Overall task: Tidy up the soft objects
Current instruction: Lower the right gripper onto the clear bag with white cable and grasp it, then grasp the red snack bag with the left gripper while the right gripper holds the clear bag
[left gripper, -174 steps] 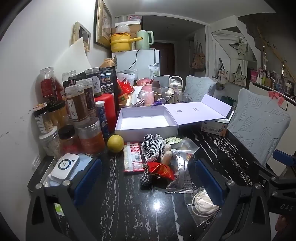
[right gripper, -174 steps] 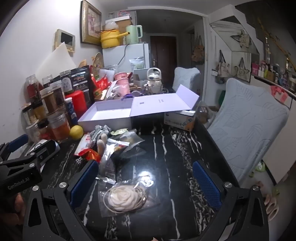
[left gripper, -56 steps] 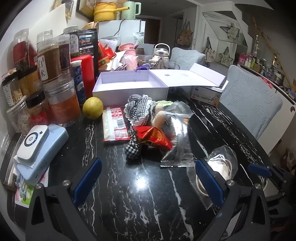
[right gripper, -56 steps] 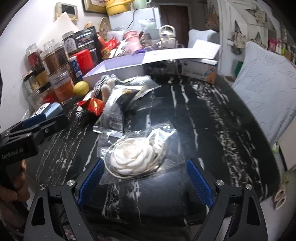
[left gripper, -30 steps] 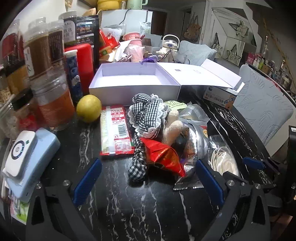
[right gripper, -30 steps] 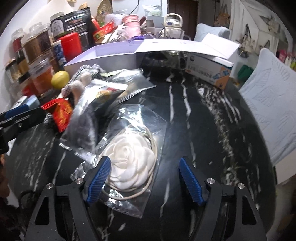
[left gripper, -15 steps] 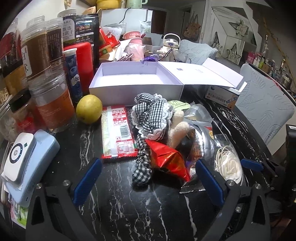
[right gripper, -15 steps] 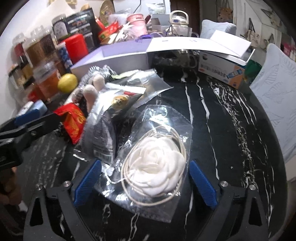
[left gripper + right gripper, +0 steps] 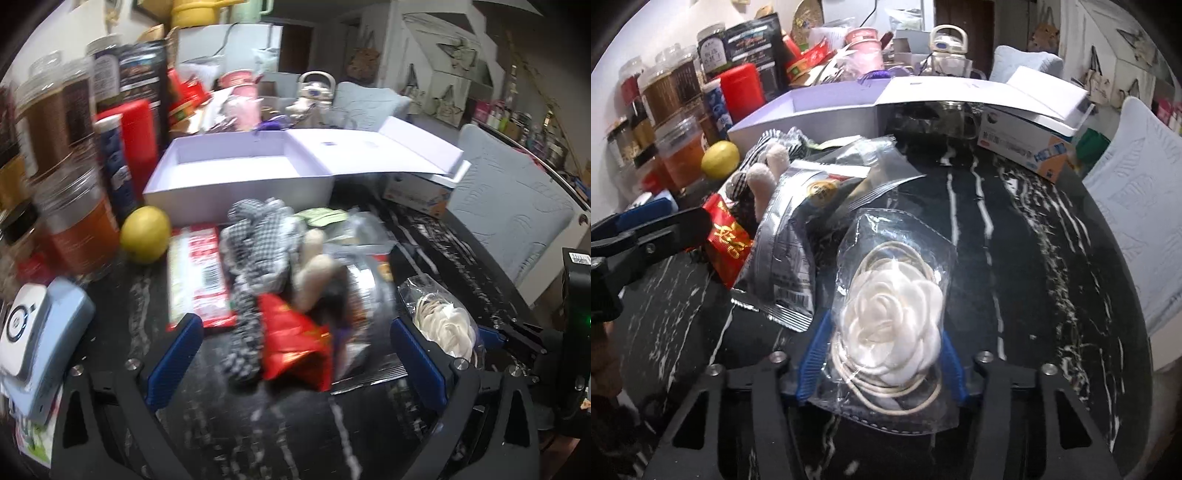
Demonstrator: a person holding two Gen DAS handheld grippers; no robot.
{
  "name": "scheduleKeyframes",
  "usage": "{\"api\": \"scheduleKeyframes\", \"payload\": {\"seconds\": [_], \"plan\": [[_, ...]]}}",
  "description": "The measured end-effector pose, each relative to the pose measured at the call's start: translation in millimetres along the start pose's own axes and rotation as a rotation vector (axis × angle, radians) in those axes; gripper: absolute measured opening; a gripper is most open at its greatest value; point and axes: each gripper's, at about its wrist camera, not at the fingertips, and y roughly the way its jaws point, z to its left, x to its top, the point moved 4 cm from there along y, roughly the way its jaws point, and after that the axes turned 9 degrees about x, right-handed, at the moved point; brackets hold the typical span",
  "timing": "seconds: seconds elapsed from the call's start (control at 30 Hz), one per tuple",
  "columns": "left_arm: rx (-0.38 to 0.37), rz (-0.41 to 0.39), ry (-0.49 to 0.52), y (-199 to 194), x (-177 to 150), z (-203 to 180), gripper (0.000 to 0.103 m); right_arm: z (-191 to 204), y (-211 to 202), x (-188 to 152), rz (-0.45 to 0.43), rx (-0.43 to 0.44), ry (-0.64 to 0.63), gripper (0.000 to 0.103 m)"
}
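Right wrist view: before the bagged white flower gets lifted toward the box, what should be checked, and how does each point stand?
1. Right gripper closed on the white flower bag: ok, blue pads press both sides.
2. Grip on the flower itself, not only film: cannot tell.
3. Silver foil packet clear of the bag: not ok, its edge touches or overlaps.
4. Lavender box open with room inside: ok.
5. Left gripper out of the way: ok, open around the gingham cloth pile.
6. Left view sharp: not ok, blurred.

Black marble table [image 9: 1015, 229] with white veins, pale quilted chair [image 9: 509, 218], white wall [image 9: 661, 33], dark doorway [image 9: 960, 18].
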Motion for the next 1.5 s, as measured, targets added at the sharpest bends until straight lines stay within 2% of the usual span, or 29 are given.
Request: {"api": "scheduleKeyframes", "payload": {"seconds": [0.17, 0.3, 0.47, 0.5, 0.6, 0.67, 0.73, 1.1, 1.23, 1.5], "plan": [[-0.052, 0.01, 0.037, 6.1, 5.4, -24.8, 0.102, -20.9, -16.9, -0.8, -0.04, -0.031, 0.045, 0.052], [-0.02, 0.016, 0.01, 10.3, 8.0, -22.9, 0.1, -37.1, -25.1, -1.6, -0.061, -0.037, 0.088, 0.052], [0.05, 0.035, -0.003, 16.5, 1.1, -9.8, 0.079, -49.4, -30.9, -4.2, -0.076, -0.036, 0.111, 0.052], [0.056, 0.042, -0.015, 18.0, -0.8, -6.0, 0.073, -50.2, -30.5, -4.2, -0.077, -0.034, 0.113, 0.052], [0.059, 0.064, -0.036, 23.0, -6.3, 2.6, 0.066, -50.9, -27.1, -4.9, -0.073, -0.02, 0.118, 0.052], [0.062, 0.072, -0.04, 24.4, -10.7, 5.7, 0.058, -49.7, -23.5, -4.9, -0.065, -0.008, 0.118, 0.052], [0.057, 0.057, -0.035, 22.3, -13.4, 6.0, 0.052, -49.1, -22.1, -5.1, -0.061, -0.005, 0.115, 0.052], [-0.014, 0.029, 0.033, 20.5, -12.6, -15.5, 0.05, -49.8, -20.4, -5.4, -0.062, -0.011, 0.118, 0.052], [-0.023, -0.011, 0.057, 12.9, -7.5, -20.1, 0.05, -49.2, -19.8, -5.3, -0.061, -0.011, 0.117, 0.052], [-0.087, 0.019, 0.06, 20.9, -12.4, -28.0, 0.05, -49.5, -20.0, -5.1, -0.064, -0.008, 0.118, 0.052]]}}
